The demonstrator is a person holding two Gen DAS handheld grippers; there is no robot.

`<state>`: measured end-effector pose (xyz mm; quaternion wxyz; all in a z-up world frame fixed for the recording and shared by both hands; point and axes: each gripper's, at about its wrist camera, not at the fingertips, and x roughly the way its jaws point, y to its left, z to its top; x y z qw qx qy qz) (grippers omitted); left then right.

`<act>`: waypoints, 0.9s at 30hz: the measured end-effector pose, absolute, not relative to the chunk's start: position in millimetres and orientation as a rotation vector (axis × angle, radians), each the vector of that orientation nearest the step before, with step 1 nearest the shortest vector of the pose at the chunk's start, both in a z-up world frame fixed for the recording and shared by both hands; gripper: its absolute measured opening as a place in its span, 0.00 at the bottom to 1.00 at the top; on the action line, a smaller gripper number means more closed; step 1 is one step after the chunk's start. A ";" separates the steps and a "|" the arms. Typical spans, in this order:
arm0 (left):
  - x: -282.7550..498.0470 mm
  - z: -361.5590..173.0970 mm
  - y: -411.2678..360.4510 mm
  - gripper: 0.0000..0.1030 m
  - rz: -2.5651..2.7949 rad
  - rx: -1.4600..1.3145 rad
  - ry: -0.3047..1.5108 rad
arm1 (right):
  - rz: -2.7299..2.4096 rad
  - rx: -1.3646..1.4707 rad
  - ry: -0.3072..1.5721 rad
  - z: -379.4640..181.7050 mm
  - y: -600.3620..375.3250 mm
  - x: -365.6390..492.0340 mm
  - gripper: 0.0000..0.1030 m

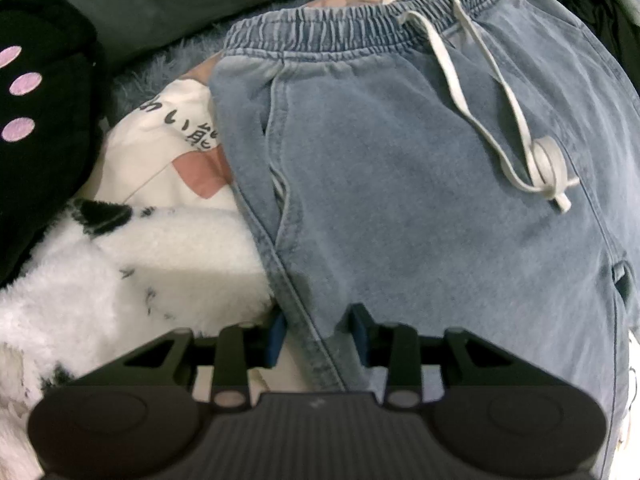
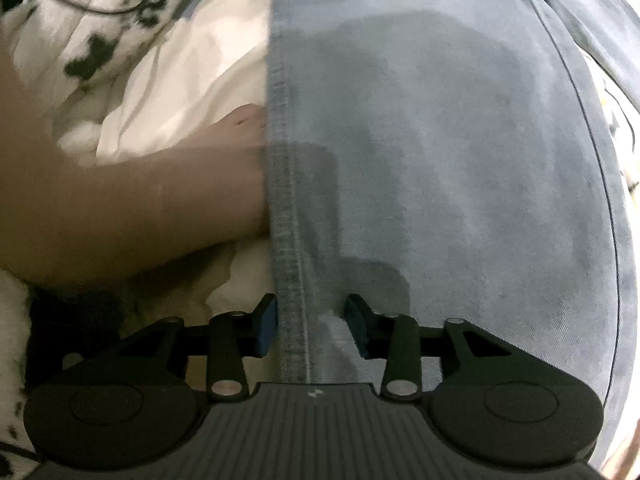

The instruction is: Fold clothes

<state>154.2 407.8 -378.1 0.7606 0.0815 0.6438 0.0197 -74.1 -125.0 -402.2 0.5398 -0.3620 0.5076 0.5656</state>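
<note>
Jeans lying lengthwise, waistband pointing away from you

You are gripping the jeans (image 1: pixel 420 200) side seam with left gripper (image 1: pixel 318 334); right gripper (image 2: pixel 310 326) fingers (image 2: pixel 266 326) are straddling the seam, grip unclear.

Both wrist cameras look steeply down, very close, sharing the blue jeans (image 1: pixel 420 184) beneath them.

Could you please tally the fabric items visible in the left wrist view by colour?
Blue denim: 1, the jeans
Black with pink dots: 1, the plush item
White fluffy with black marks: 1, the blanket
White printed with pink patch: 1, the cloth
Total: 4
</note>
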 end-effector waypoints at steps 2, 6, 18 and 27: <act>154.5 -378.3 409.5 0.36 0.043 0.185 1.402 | 1.364 -0.870 1.199 -403.0 -123.4 -79.1 0.48; 155.1 -377.6 413.3 0.36 0.045 0.184 1.403 | 1.376 -0.891 1.171 -402.6 -124.5 -80.3 0.41; 160.9 -364.8 435.7 0.36 0.022 0.181 1.372 | 1.336 -0.777 1.204 -373.9 -137.4 -49.8 0.17; 175.8 -367.1 435.6 0.36 0.025 0.195 1.370 | 1.372 -0.801 1.221 -391.9 -131.2 -53.8 0.11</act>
